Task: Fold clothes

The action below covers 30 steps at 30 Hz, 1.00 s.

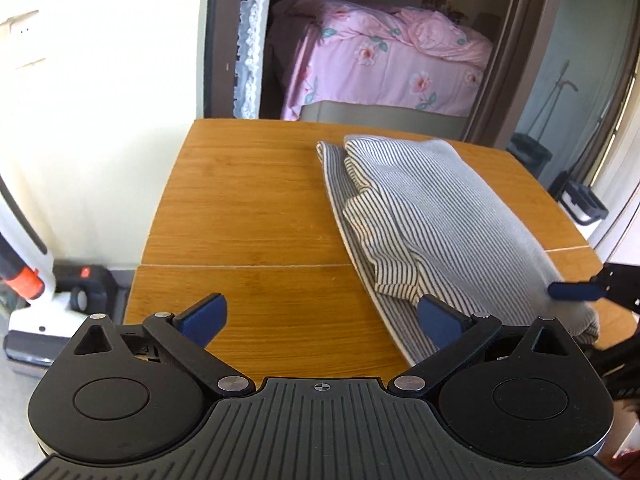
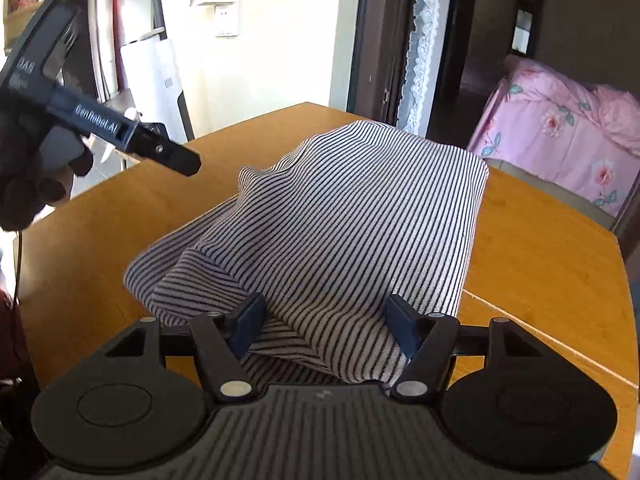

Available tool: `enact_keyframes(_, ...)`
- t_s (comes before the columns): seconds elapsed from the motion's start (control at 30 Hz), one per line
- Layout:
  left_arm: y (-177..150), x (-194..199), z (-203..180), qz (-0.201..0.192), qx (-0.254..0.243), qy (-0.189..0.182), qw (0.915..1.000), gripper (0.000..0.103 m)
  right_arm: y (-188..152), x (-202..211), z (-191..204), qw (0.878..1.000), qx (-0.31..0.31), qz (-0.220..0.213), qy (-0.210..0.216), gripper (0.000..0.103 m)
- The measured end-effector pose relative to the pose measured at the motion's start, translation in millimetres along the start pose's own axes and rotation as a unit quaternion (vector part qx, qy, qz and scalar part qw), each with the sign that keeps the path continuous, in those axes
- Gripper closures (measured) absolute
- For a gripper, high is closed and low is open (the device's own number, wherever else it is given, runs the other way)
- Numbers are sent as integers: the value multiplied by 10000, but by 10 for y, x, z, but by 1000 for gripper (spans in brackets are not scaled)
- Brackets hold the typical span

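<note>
A striped garment (image 1: 424, 216) lies folded on the right half of the wooden table (image 1: 248, 184). My left gripper (image 1: 322, 318) hovers open over the table's near edge. Its right pad sits above the garment's near corner and nothing is between its fingers. The right gripper's blue pad (image 1: 572, 291) reaches in from the right onto the garment's blurred top layer. In the right wrist view the garment (image 2: 360, 216) bulges up, and its near fold lies between the spread fingers of my right gripper (image 2: 326, 326). The left gripper (image 2: 184, 162) hangs at the upper left, held by a hand (image 2: 24, 184).
Behind the table an open doorway shows a bed with pink floral bedding (image 1: 384, 60) and a lace curtain (image 1: 250, 40). A white appliance (image 1: 32, 280) stands on the floor at the left. Cleaning tools and a dustpan (image 1: 580, 200) stand at the right.
</note>
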<state>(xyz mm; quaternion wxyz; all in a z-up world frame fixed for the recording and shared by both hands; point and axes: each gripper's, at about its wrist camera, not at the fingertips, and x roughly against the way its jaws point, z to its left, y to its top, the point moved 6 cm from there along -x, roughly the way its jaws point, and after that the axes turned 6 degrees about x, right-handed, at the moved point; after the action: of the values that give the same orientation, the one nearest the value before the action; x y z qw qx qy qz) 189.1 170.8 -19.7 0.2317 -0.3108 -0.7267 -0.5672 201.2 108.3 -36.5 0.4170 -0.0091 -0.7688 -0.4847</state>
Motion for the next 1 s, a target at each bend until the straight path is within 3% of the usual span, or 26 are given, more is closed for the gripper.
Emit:
enact_keyframes(0.1, 4, -56, -39, 86, 50, -74, 9999, 0, 123, 130, 77, 9991, 100, -186, 378, 34)
enact_keyframes(0.23, -44, -130, -153, 174, -134, -107, 9997, 0, 114, 167, 398, 9932, 766, -186, 862, 21)
enact_keyframes(0.4, -54, -137, -247, 179, -267, -149, 9994, 0, 44, 47, 636, 9867, 1517, -199, 549, 20)
enact_keyframes(0.5, -42, -116, -264, 163, -329, -157, 9992, 0, 67, -26, 608, 9882, 1473, -159, 390, 25)
enact_keyframes(0.7, -49, -21, -255, 106, -505, -350, 9981, 0, 125, -64, 224, 9968, 136, -115, 775, 45)
enact_keyframes(0.9, -125, 133, -341, 141, -928, -992, 9906, 0, 170, -98, -255, 9814, -1441, -77, 1264, 47)
enact_keyframes(1.0, -204, 166, -427, 227, -1207, -1301, 9839, 0, 177, -86, -266, 9803, -1506, -90, 1277, 47)
